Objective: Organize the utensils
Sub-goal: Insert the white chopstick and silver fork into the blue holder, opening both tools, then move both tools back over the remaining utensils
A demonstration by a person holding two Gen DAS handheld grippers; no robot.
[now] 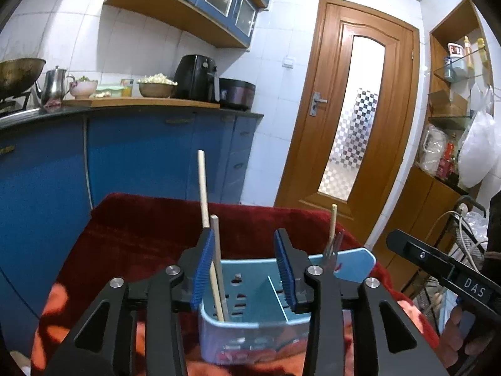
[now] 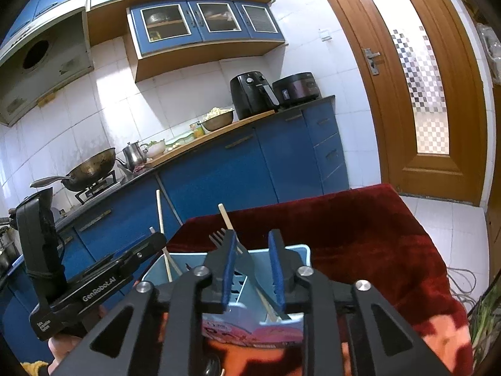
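Observation:
A light blue utensil holder (image 1: 250,288) with a divider stands on a red cloth (image 1: 141,235). Two wooden chopsticks (image 1: 203,188) stand in its left compartment. A metal fork (image 1: 333,244) and another chopstick stand in the right compartment. My left gripper (image 1: 244,263) is open above the holder and empty. In the right wrist view the holder (image 2: 294,250) holds the fork (image 2: 219,238) and a chopstick (image 2: 226,217) between my open right gripper's (image 2: 253,266) blue pads. The two left chopsticks (image 2: 161,216) show beside the left gripper's body (image 2: 103,282).
Blue kitchen cabinets (image 1: 141,156) with a counter carrying an air fryer (image 1: 195,76), a rice cooker (image 1: 236,92), bowls and a kettle stand behind. A wok (image 2: 90,167) sits on the stove. A wooden door (image 1: 353,109) is at the right. Shelves (image 1: 454,94) stand at far right.

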